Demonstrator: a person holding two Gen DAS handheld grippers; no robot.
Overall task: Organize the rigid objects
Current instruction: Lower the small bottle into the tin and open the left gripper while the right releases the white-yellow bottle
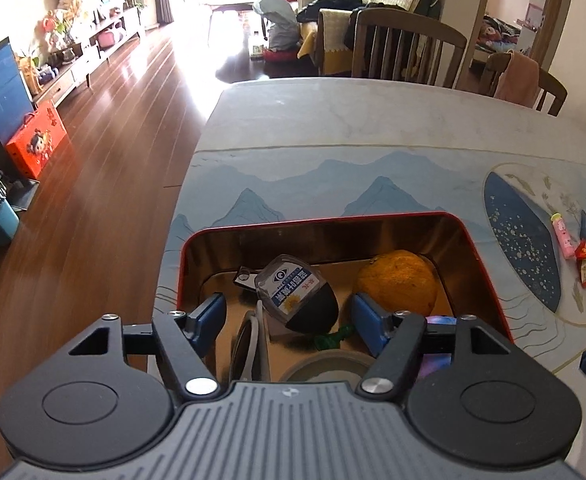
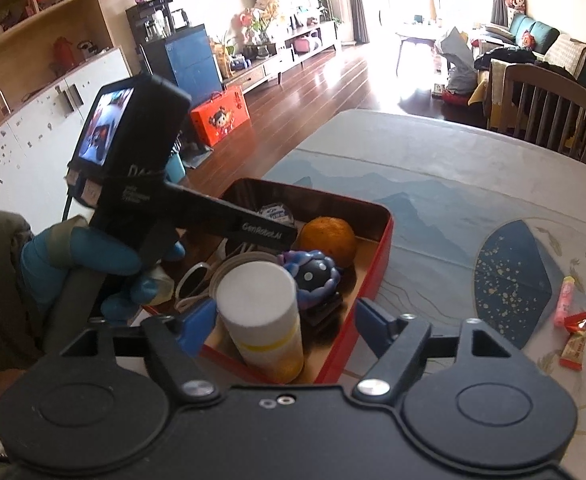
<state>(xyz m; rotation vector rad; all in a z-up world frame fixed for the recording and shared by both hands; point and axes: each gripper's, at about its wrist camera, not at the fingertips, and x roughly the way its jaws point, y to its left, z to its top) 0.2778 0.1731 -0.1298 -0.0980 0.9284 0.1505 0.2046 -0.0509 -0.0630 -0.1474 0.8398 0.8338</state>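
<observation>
A red tin box with a gold inside stands on the table near its left edge; it also shows in the right wrist view. In it lie an orange, a black-and-clear eye-drop pack, white-rimmed sunglasses, a green piece and a purple-blue toy. A white cylinder bottle with a yellow band stands upright in the box's near corner. My left gripper hangs open over the box, empty. My right gripper is open around the bottle's sides, its pads apart from it.
A pink tube and red candy wrappers lie on the blue-patterned table mat to the right. Wooden chairs stand at the table's far side. The table's left edge drops to the wooden floor.
</observation>
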